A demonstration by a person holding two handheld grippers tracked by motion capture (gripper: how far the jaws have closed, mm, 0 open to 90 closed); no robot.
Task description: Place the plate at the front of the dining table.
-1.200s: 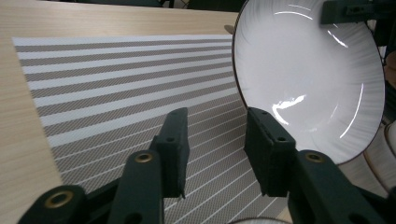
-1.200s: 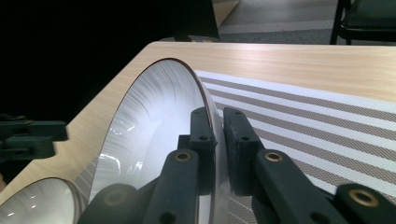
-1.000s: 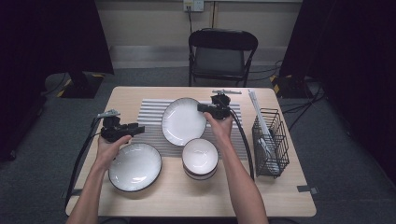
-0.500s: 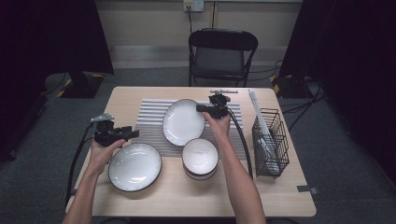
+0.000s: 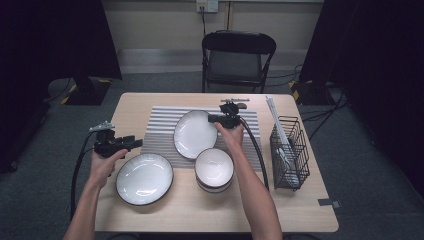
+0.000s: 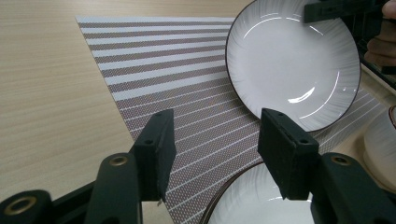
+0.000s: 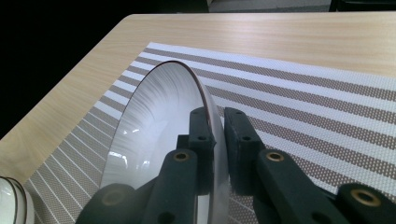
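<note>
From the high view, my right gripper (image 5: 216, 119) pinches the right rim of a white plate (image 5: 194, 134) with a thin dark edge, which sits over the striped placemat (image 5: 160, 131) toward the far middle of the table (image 5: 310, 210); my right forearm runs up from the near edge past a stack of white bowls (image 5: 214, 169). My left gripper (image 5: 134, 143) hovers at the table's left edge, jaws apart and holding nothing, just beyond a second white plate (image 5: 144, 178) lying near the near-left corner. A black wire basket (image 5: 290, 150) stands by the right edge, and bare wood is free along the near edge and the far-left corner. In the left gripper view, my own jaws stand open over the placemat (image 6: 154, 70), the near plate's rim (image 6: 243, 196) below them and the held plate (image 6: 292, 65) tilted beyond, the other gripper (image 6: 336, 9) at its top edge. In the right gripper view, my jaws are clamped on the plate's rim (image 7: 154, 121), one pad on each face, the plate raised on its edge above the mat (image 7: 327, 112). I can read no writing or brand anywhere.
</note>
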